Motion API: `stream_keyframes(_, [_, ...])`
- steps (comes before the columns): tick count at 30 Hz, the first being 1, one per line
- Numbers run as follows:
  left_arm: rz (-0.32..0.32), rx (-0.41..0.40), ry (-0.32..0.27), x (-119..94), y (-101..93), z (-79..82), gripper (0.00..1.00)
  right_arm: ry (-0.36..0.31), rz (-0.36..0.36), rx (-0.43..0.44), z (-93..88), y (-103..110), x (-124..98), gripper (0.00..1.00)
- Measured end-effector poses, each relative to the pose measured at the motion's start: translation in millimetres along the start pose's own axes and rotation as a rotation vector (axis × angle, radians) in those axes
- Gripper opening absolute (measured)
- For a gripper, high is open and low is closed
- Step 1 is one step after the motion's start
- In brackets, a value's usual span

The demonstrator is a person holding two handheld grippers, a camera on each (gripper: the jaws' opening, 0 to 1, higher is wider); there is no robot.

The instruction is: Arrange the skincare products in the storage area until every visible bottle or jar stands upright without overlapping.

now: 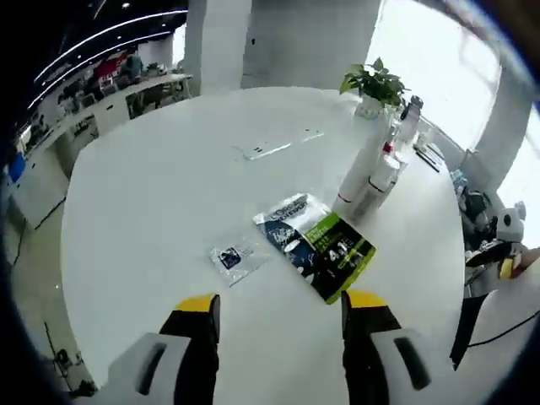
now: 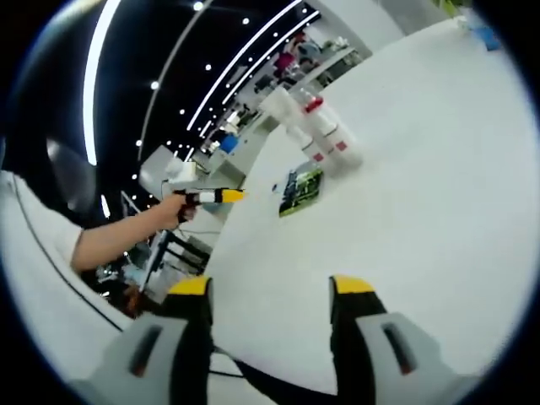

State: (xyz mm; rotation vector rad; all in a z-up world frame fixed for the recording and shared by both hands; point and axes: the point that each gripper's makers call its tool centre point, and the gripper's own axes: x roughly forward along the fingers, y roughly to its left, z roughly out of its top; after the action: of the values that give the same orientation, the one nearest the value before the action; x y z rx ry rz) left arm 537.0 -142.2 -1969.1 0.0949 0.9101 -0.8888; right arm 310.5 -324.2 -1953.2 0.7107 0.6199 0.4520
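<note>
Both the left gripper (image 1: 280, 316) and right gripper (image 2: 270, 297) hover spread and empty above the white table (image 1: 152, 194), apparently approaching the upright bottles (image 1: 371, 173) beside the green packet (image 1: 319, 245).

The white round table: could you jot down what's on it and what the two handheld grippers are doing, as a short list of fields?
surface: white round table
bottles: white bottles standing close together near the far edge
flat items: green and black packet, lying flat; small clear sachet beside it, apart
plant: potted plant behind the bottles
left gripper: open, holding nothing, above the table short of the packet
right gripper: open, holding nothing, over bare table
</note>
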Motion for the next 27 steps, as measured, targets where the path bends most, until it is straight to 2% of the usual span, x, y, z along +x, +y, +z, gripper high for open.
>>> stream_keyframes(4, [0.0, -0.021, -0.032, -25, -6.5, -16.8, 0.6, 0.031, 0.035, -0.021, -2.2, 8, 14, 0.54])
stream_keyframes(9, [0.052, -0.013, -0.024, -52, -1.6, -43.9, 0.62, 0.066, 0.074, -0.042, -5.2, 18, 29, 0.54])
stream_keyframes(16, [0.121, -0.136, 0.001, -92, 18.7, -102.1, 0.64, 0.089, 0.113, -0.061, -5.4, 28, 42, 0.54])
stream_keyframes(21, [0.199, -0.15, 0.063, -118, 28.5, -146.9, 0.64, 0.104, 0.119, -0.069, -8.5, 30, 43, 0.54])
stream_keyframes(27, [0.255, -0.138, 0.174, -131, 30.6, -193.7, 0.66, 0.117, 0.115, -0.063, -14.0, 28, 41, 0.54])
